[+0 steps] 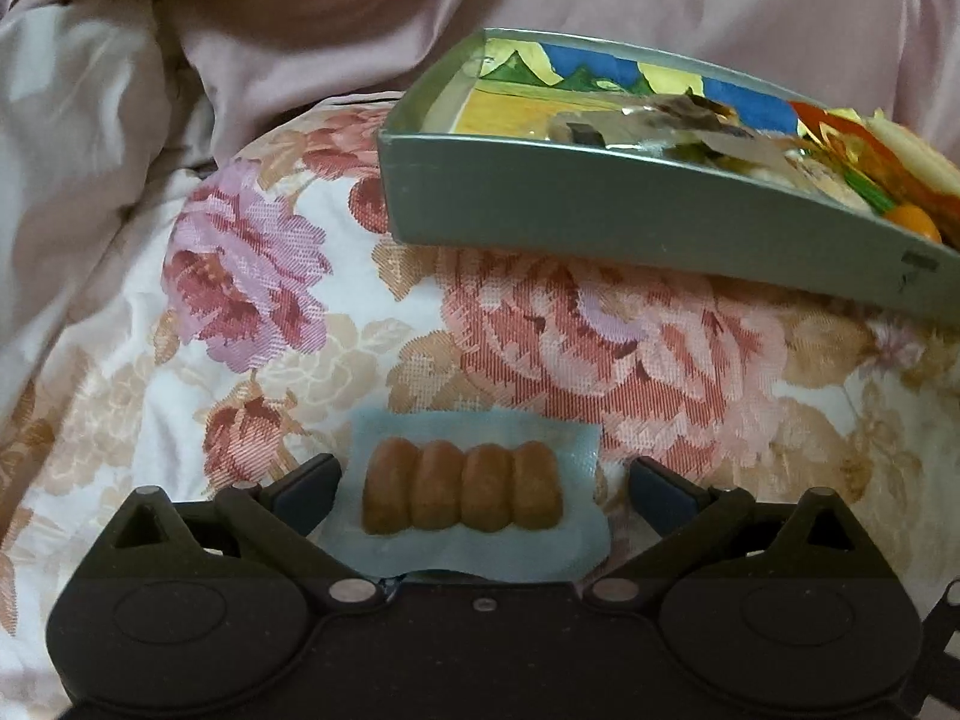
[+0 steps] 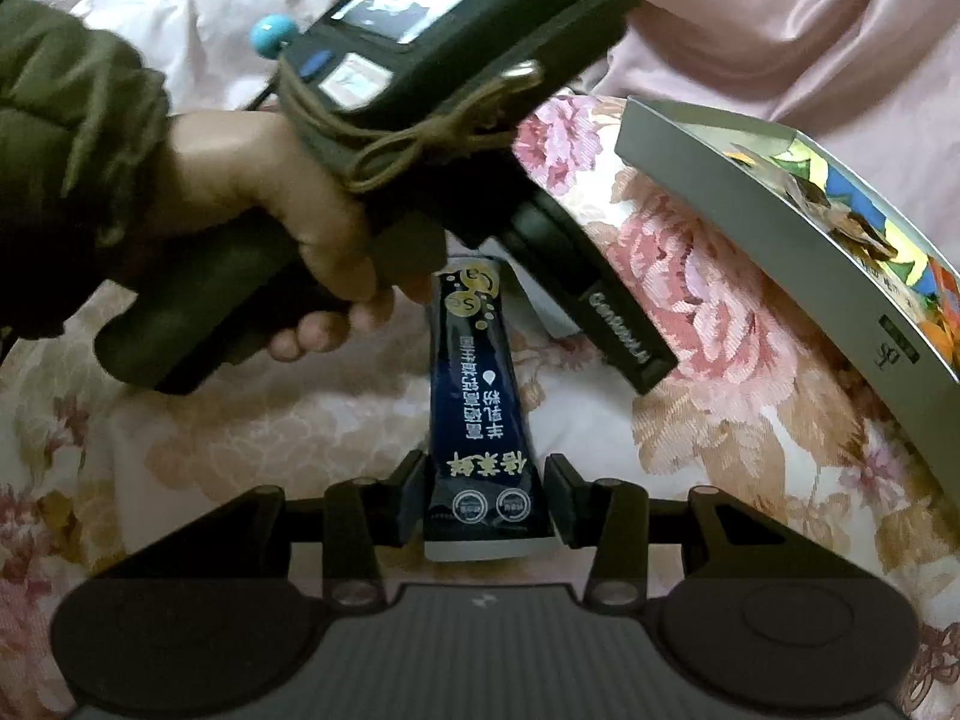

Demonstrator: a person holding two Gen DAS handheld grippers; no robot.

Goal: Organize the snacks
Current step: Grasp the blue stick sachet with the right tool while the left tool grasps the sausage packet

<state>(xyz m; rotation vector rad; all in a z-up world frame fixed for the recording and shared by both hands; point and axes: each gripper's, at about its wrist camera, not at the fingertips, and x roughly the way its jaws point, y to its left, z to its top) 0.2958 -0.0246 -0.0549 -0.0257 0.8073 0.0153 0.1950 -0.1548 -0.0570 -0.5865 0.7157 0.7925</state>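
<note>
In the left wrist view a clear packet of brown biscuits (image 1: 462, 495) lies on the floral bedspread between the jaws of my left gripper (image 1: 480, 489), which stand wide and do not touch it. A grey box (image 1: 600, 216) holding several snacks sits beyond, to the right. In the right wrist view my right gripper (image 2: 486, 498) is shut on a dark blue stick sachet (image 2: 477, 396) with white lettering, which points away over the bedspread. The grey box (image 2: 780, 240) lies to the upper right.
The left hand, in an olive sleeve, holds the other gripper body (image 2: 420, 120) just beyond the sachet. Pink satin bedding (image 1: 300, 30) is bunched behind the box. The floral bedspread (image 1: 540, 348) covers the surface.
</note>
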